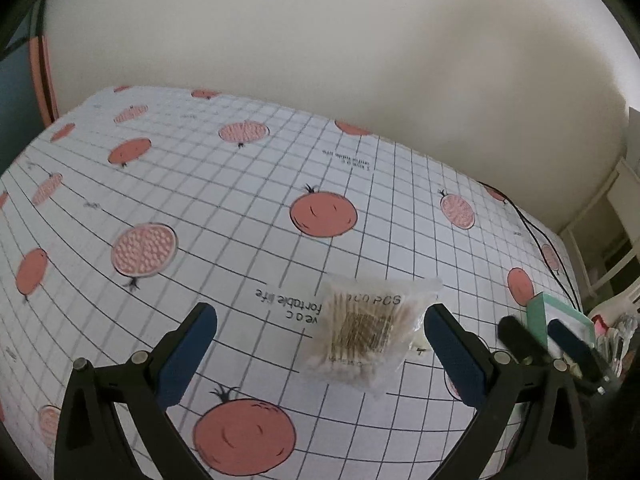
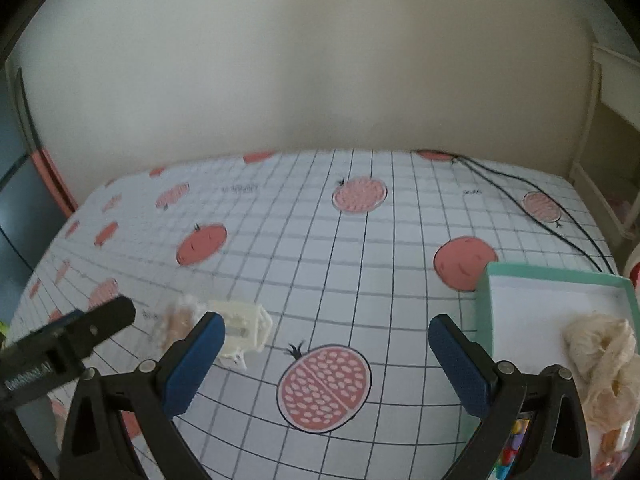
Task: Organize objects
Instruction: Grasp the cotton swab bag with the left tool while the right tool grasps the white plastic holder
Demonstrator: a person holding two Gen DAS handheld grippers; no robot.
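Note:
A clear bag of cotton swabs point(image 1: 360, 332) lies flat on the pomegranate-print tablecloth point(image 1: 240, 184). My left gripper point(image 1: 320, 356) hovers open just in front of it, the bag sitting between and slightly past the blue pads. In the right wrist view the same bag point(image 2: 176, 320) is blurred, with a white plastic clip-like piece point(image 2: 244, 332) beside it. My right gripper point(image 2: 328, 360) is open and holds nothing, over a pomegranate print. A mint-green box point(image 2: 560, 300) at the right holds a cream bundle of yarn point(image 2: 600, 352).
A black cable point(image 2: 540, 200) runs across the far right of the tablecloth. Small colourful items point(image 2: 516, 440) show at the bottom right under the gripper. The left gripper point(image 2: 96, 320) enters the right wrist view from the left. A plain wall rises behind the table.

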